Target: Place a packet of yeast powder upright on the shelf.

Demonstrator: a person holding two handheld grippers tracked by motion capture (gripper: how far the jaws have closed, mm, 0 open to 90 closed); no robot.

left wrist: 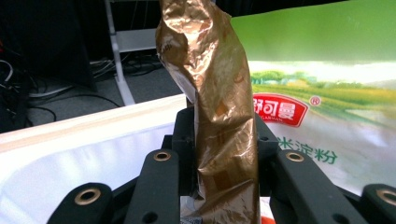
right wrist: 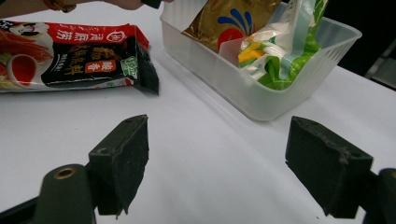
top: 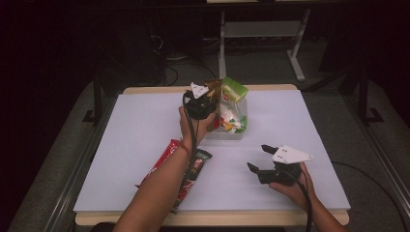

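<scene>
Two grippers are working over the white table [top: 145,145]. The left gripper [top: 200,102] is clenching a gold foil packet [left wrist: 219,116]: in the left gripper view its jaws are pressing on both sides of the crinkled packet, which is standing upright between them and rising well above the jaw tips. Just behind the packet, on its right in that view, a green-and-white pouch [left wrist: 327,93] with a red label is standing close by. In the high view this gripper is hanging over the near-left part of a clear plastic bin [top: 227,134], with the gold packet's lower end reaching down into the bin beside the green pouch [top: 233,94].

The right gripper [top: 263,159] is resting released near the table's front right, its jaws standing wide apart with nothing between them. Seen along its jaws, the clear bin [right wrist: 261,93] is lying ahead and slightly to the right, well apart from the jaw tips, holding the gold packet [right wrist: 229,21] and the green pouch [right wrist: 285,60]. A red and black snack bag [right wrist: 70,56] is lying flat on the table ahead to the left of these jaws, near the bin but not touching it. In the high view the same bag [top: 196,166] is lying partly under the person's left forearm.
</scene>
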